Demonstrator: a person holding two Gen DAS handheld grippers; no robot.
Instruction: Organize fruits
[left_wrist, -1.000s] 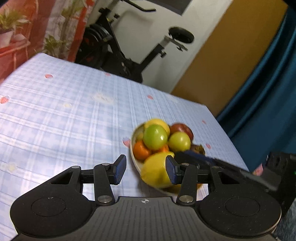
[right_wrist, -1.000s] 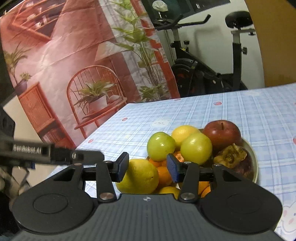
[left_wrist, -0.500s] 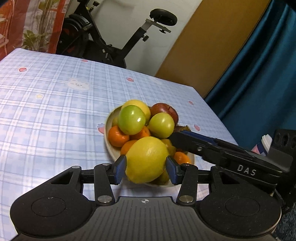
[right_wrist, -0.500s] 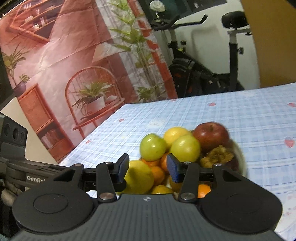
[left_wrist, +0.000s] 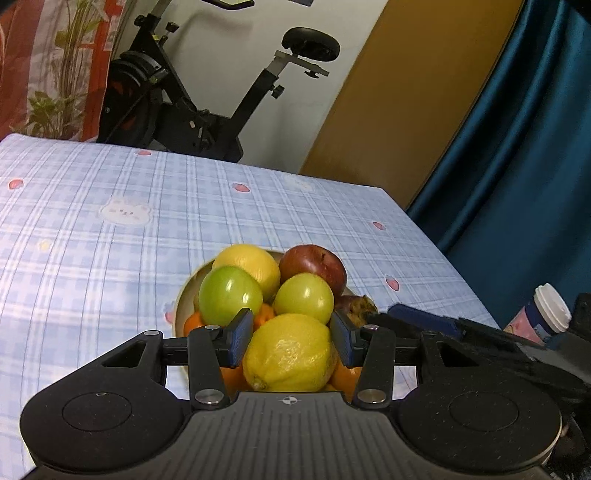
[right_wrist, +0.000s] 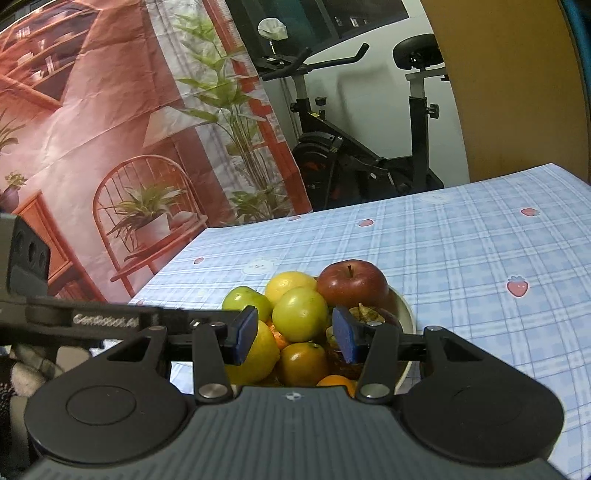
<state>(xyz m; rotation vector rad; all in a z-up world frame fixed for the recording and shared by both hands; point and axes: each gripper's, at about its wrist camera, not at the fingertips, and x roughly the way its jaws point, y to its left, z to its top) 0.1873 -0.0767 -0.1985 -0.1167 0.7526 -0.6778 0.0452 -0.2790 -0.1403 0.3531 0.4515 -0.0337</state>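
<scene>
A cream bowl (left_wrist: 181, 306) on the blue checked tablecloth (left_wrist: 110, 258) is heaped with fruit: a red apple (left_wrist: 314, 267), two green fruits (left_wrist: 229, 295), a yellow one (left_wrist: 247, 264) and oranges. A large lemon (left_wrist: 290, 352) lies at the bowl's near edge, between the fingers of my left gripper (left_wrist: 291, 338). The pads flank it closely; I see no squeeze. My right gripper (right_wrist: 295, 332) hovers open over the bowl's near side, with a green fruit (right_wrist: 299, 319) and an orange (right_wrist: 303, 362) seen past its gap. One of its fingers (left_wrist: 424, 319) reaches in from the right.
A cup with a white lid (left_wrist: 546, 314) stands at the table's right edge beside a blue curtain (left_wrist: 517, 147). An exercise bike (right_wrist: 369, 147) stands behind the table's far edge. A printed backdrop (right_wrist: 110, 147) hangs on the left.
My left gripper has swung over to the bowl, and the lemon that lay by its right finger now sits between both fingers. The right gripper shifted slightly. Neither gap has changed.
</scene>
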